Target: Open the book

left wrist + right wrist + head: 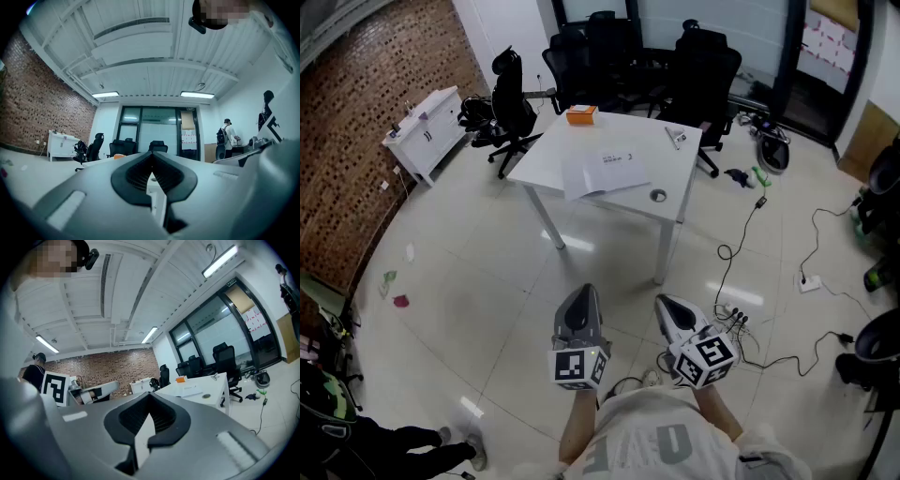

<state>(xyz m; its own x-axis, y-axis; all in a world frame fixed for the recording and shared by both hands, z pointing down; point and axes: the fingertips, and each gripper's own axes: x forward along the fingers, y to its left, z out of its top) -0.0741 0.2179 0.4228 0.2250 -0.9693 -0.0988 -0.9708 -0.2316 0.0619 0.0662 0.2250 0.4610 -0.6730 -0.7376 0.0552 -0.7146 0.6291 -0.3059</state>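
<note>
A white book lies closed and flat on the white table well ahead of me; in the right gripper view the book is a pale slab on the tabletop. My left gripper and right gripper hover side by side above the tiled floor, a good distance short of the table. Both are shut with nothing between the jaws. In the left gripper view the left gripper points level toward the table.
An orange box sits at the table's far edge, a small round cap near its front right corner. Black office chairs crowd behind the table. Cables and a power strip lie on the floor at right. A white cabinet stands at left.
</note>
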